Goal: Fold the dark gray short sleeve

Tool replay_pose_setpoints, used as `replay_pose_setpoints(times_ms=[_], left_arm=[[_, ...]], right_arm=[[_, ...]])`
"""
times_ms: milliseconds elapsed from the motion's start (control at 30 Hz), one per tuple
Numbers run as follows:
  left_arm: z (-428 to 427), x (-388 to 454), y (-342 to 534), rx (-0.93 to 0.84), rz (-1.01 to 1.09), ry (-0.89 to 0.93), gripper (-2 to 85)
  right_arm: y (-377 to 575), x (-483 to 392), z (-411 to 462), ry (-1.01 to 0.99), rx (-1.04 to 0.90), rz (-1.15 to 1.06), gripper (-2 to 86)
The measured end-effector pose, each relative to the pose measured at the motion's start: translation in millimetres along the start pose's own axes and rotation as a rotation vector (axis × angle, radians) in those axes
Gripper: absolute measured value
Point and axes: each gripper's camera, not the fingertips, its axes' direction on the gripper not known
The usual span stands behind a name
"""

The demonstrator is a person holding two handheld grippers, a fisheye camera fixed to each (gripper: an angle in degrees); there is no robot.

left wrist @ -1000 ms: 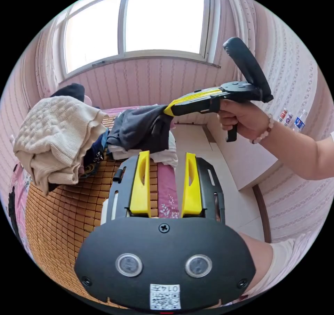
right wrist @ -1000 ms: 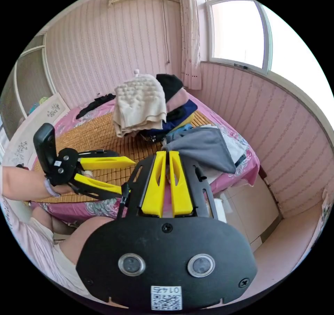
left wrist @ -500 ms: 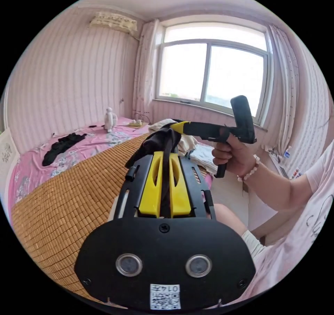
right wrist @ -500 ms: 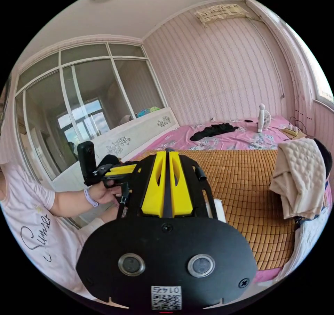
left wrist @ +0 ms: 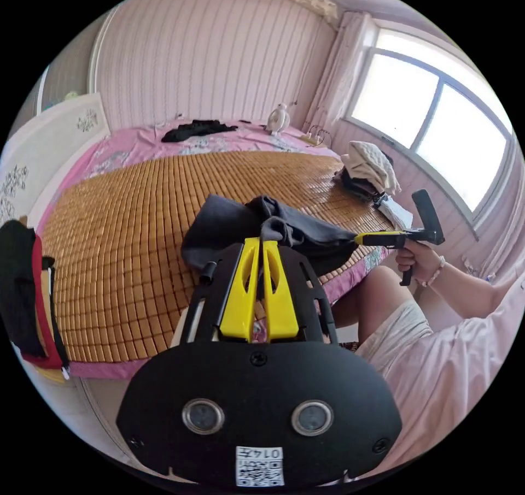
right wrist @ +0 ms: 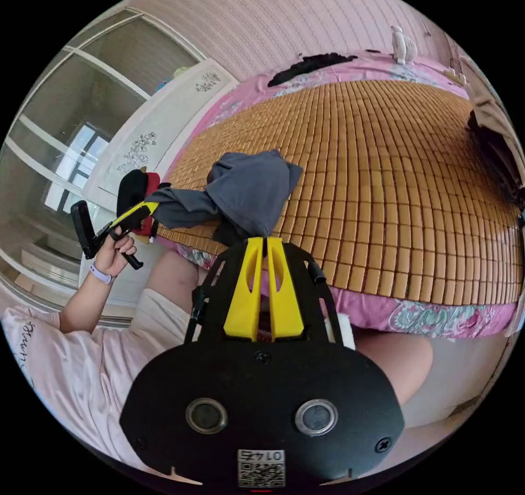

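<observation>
Moved: dark gray short-sleeve shirt (left wrist: 257,227) now hangs over the woven bamboo bed mat (left wrist: 126,233), away from the clothes pile.
Grip: left hand-held gripper (left wrist: 261,243) and right hand-held gripper (right wrist: 262,242) each clench its edge.
Handling: probably soft, light; best held at the shoulders.

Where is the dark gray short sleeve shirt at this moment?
The dark gray short sleeve shirt hangs bunched between the left gripper and the right gripper, over the near edge of the woven bamboo mat on the bed.

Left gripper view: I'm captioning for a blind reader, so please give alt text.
Both grippers, left gripper and right gripper, are shut on a dark gray shirt bunched over a bamboo mat on a pink bed.
</observation>
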Motion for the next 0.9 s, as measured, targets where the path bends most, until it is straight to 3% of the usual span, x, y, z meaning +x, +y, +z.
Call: replay_pose_setpoints(times_ms=[133,233,400,500,600,733,833,900], left_arm=[[8.5,-33.9,21.0,-0.03,-0.047,0.019,-1.0],[-7.6,-57.6,7.6,0.062,-0.03,0.033,-1.0],[-45.5,-101.3,-109.9,0.267,0.048,-0.011,-0.8],[-59.2,-121.4,-177.5,0.391,-0.025,0.024,-0.1],[-39.7,-136.2,-206.2,0.347,-0.084,0.024,5.7],[-17.5,-144.7,-170.6,0.234,-0.049,0.011,10.7],[-15.7,-140.1,-89.2,0.167,0.057,-0.081,10.7],[-1.8,-136.0,-11.9,0.025,0.066,-0.05,9.5]], right_arm=[[-0.4,-1.8,29.2,0.127,-0.1,-0.019,0.5],[-10.2,-0.4,31.6,0.141,-0.112,0.001,0.5],[-30.1,-16.7,16.8,0.158,-0.019,-0.031,0.6],[-41.6,-23.4,11.7,0.169,0.024,-0.009,0.8],[-46.5,-14.1,20.1,0.175,0.019,0.086,1.2],[-49.2,-9.0,32.0,0.241,-0.021,0.126,2.5],[-55.1,-25.2,33.0,0.286,0.033,0.02,4.7],[-65.0,-43.5,42.0,0.256,0.055,-0.092,5.6]])
